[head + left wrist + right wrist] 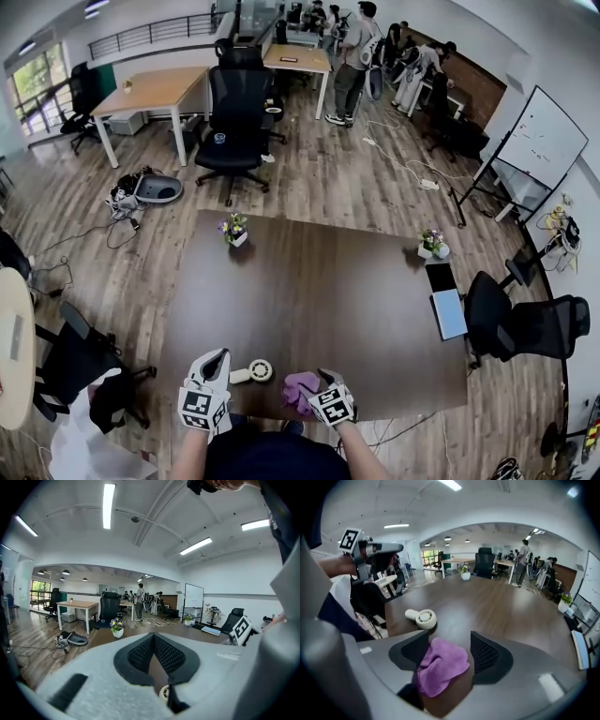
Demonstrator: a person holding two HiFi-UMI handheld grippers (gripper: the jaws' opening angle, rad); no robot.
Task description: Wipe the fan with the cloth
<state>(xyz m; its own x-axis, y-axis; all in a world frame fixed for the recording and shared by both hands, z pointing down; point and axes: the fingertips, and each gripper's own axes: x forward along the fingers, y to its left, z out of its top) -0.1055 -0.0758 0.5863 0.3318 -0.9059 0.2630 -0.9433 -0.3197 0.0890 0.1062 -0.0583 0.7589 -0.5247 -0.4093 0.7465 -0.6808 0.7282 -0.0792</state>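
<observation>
A small cream hand-held fan [251, 372] lies flat near the front edge of the dark table [319, 281]. Just to its right lies a crumpled purple cloth [300, 386]. My right gripper [322, 378] points down at the cloth. In the right gripper view the cloth [440, 665] lies between the open jaws of this gripper [449, 645], and the fan [423, 618] sits beyond them to the left. My left gripper [221, 357] hovers left of the fan, shut and empty. In the left gripper view its pads [153, 639] meet, and a bit of the fan [164, 692] shows below them.
Two small flower pots [234, 230] [431, 247] stand on the far half of the table, and a tablet [449, 313] lies at its right edge. Office chairs [520, 323] stand around it. People stand far off by the desks [352, 61].
</observation>
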